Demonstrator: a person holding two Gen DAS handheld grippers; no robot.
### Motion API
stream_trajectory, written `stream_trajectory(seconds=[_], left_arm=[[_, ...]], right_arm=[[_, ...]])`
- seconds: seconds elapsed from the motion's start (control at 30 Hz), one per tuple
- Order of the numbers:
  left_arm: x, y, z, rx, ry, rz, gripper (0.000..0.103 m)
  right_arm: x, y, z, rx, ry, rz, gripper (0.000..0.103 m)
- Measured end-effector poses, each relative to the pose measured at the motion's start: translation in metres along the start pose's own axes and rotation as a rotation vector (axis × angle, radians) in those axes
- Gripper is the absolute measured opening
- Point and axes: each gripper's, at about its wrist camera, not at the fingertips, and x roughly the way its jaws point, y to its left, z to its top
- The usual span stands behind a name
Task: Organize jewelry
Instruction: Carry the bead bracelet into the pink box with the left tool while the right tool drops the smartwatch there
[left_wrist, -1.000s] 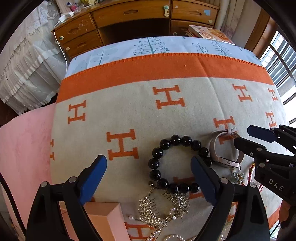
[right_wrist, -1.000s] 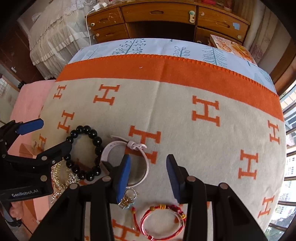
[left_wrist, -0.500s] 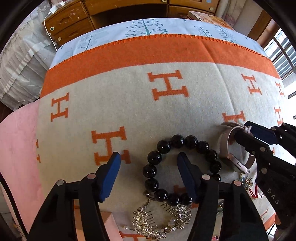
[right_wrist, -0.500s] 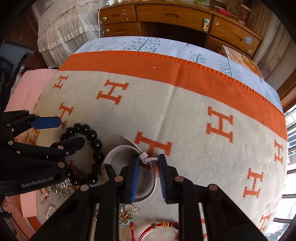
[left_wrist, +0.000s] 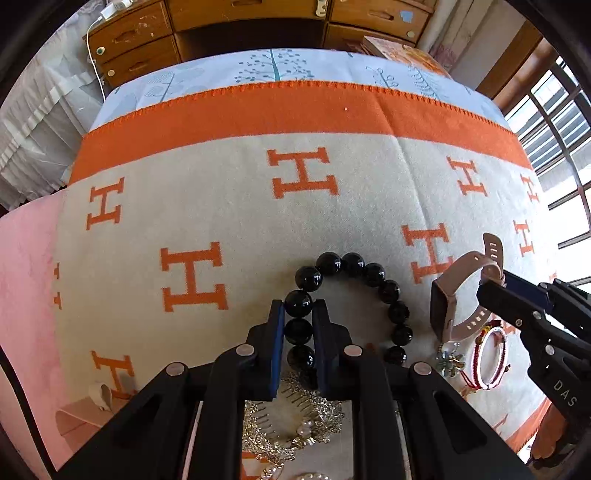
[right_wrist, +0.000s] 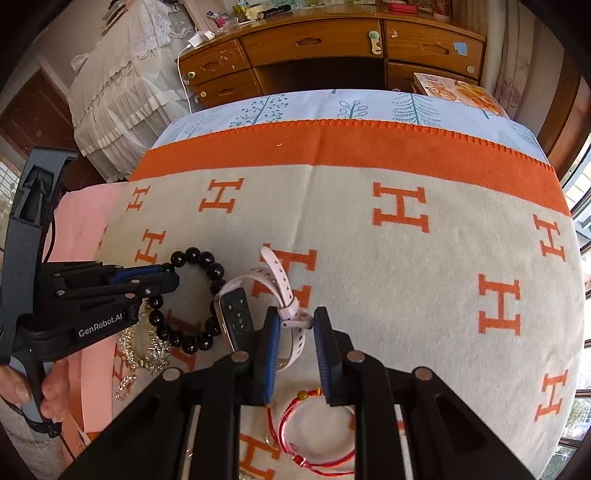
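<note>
My left gripper (left_wrist: 298, 314), jaws just closed in, clamps the glossy black round-bead bracelet (left_wrist: 373, 275) lying on the cream, orange-H-patterned wool blanket (left_wrist: 221, 206).

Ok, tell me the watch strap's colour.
Pale pink watch strap; clearest in the right wrist view.
</note>
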Motion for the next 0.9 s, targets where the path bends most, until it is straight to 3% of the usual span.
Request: stream_trajectory(seconds=[0.3, 0.53, 0.73, 0.9], left_arm=[[-0.099, -0.005, -0.03, -0.069, -0.203, -0.087, 0.012], [-0.184, 0.029, -0.078, -0.182, -0.396, -0.108, 0.012], [-0.224, 0.066, -0.139, -0.279, -0.511, -0.061, 0.012], [-0.209, 0.089, -0.186, -0.312, -0.497, 0.03, 0.013]], right_arm=[[-0.046, 0.017, -0.013, -0.004, -0.101, 0.03, 0.018], [-0.085, 0.047, -0.027, -0.05, -0.178, 0.07, 0.018], [-0.106, 0.087, -0.044, -0.113, -0.209, 0.128, 0.018], [-0.112, 0.126, -0.055, -0.16, -0.227, 0.168, 0.018]])
